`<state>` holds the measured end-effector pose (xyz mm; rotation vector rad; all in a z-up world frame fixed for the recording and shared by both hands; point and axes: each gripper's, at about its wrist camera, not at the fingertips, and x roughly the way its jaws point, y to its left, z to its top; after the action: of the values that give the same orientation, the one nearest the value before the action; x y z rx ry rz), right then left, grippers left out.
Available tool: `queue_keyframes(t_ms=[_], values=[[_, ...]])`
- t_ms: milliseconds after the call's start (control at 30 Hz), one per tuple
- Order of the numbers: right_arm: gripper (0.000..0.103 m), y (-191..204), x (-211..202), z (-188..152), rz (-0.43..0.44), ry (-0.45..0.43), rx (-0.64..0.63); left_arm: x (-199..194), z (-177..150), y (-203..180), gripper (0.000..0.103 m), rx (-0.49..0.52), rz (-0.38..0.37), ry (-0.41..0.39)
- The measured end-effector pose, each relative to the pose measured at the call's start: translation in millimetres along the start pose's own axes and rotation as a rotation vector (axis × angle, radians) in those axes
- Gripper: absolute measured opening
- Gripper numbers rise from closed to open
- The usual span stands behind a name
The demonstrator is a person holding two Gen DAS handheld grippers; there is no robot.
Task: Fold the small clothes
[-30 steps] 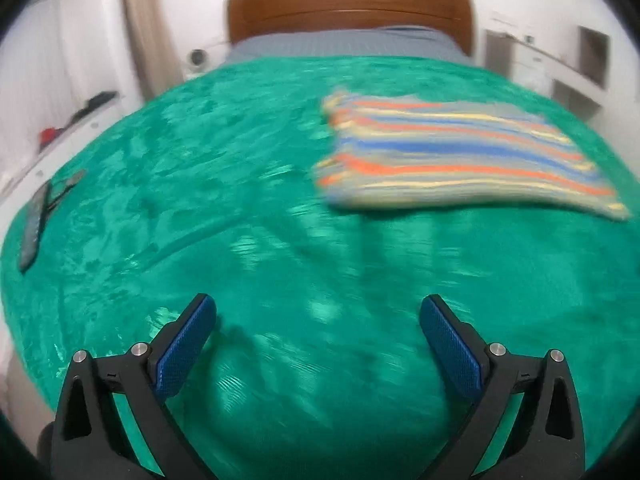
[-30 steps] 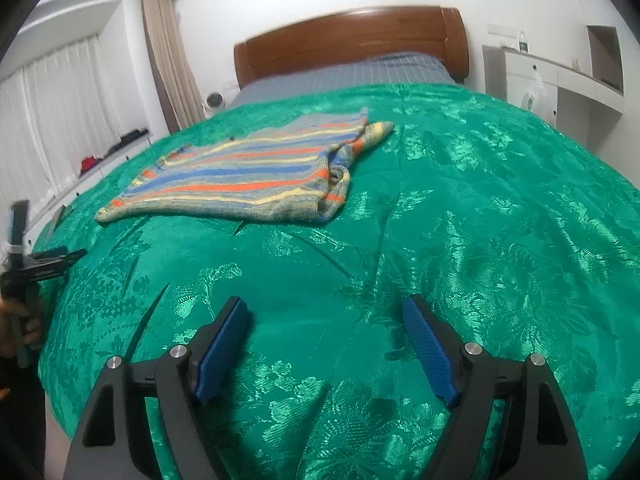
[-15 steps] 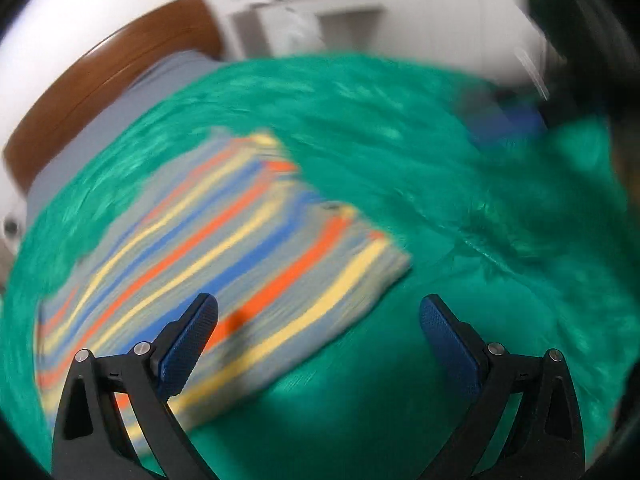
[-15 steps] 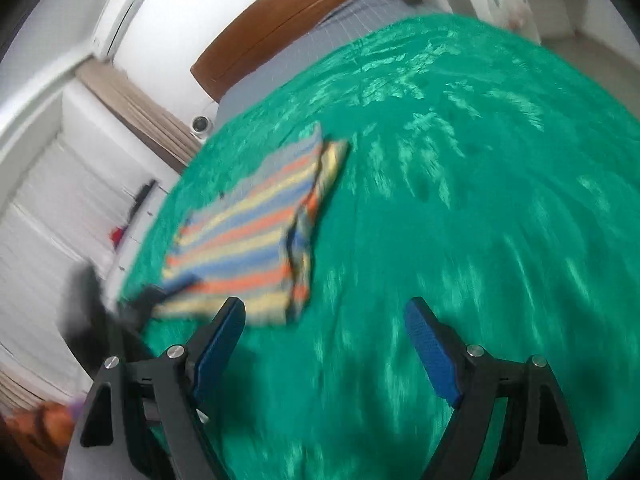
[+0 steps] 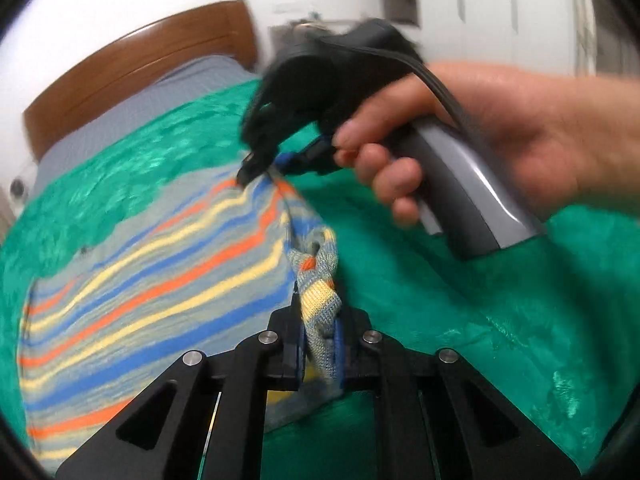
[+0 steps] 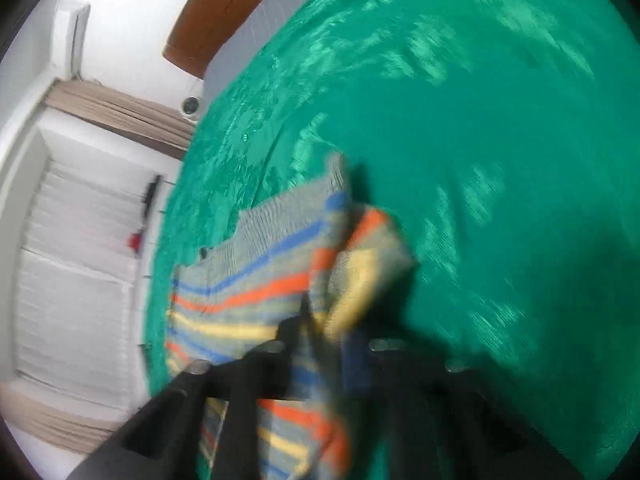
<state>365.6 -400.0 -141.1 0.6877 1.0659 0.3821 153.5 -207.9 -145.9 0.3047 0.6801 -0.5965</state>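
one striped knit garment [image 5: 160,280] lay on the green bedspread [image 5: 480,300], banded in grey, blue, orange and yellow, most of it spread flat and its near edge gathered up into folds. you had both tongs on that edge. your left gripper [image 5: 318,344] had its jaws just drawn together, and the blue pads were pressed on a bunched fold of the knit, which rose between them in a thick wad. your right gripper [image 6: 324,344], blurred in its own view, had likewise just closed, with the striped cloth pinched between its jaws and a flap of it lifted above the tips. from the left wrist view that same right gripper [image 5: 260,168] met the garment at a corner farther up the bed, your hand [image 5: 500,140] wrapped round its grey handle with a black cable running over the wrist. beyond the bedspread lay a grey sheet [image 5: 140,100] and a brown wooden headboard [image 5: 132,68]. beige curtains [image 6: 120,112] and white window panels [image 6: 72,280] stood at the side of the bed.
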Motion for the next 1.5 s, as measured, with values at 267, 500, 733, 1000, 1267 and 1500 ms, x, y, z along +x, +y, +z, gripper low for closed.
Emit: queue_keyframes(t_ms=[267, 500, 733, 1000, 1267, 1500], values=[[0.011, 165.8, 39.8, -1.8, 0.081, 0.054, -0.272, -77.9, -31.5, 121.5, 0.009, -0.375, 0.041, -0.100], [0.011, 241.8, 169.1, -31.3, 0.051, 0.169, -0.350, -91.8, -94.1, 222.8, 0.010, -0.642, 0.154, -0.017], [0.057, 232.0, 202.3, -56.9, 0.303, 0.195, -0.143, -109.8, -131.3, 243.6, 0.061, -0.733, 0.202, 0.013], [0.057, 239.0, 96.8, -107.9, 0.033, 0.092, -0.594, -102.0, -118.1, 254.1, 0.073, -0.671, 0.217, 0.019], [0.067, 184.9, 94.4, -182.6, -0.069, 0.185, -0.608, -82.6, -124.2, 258.8, 0.075, -0.603, 0.339, 0.151], [0.067, 210.9, 55.7, -164.9, -0.089, 0.005, -0.662, -112.6, -90.8, 273.9, 0.093, -0.592, 0.278, 0.047]])
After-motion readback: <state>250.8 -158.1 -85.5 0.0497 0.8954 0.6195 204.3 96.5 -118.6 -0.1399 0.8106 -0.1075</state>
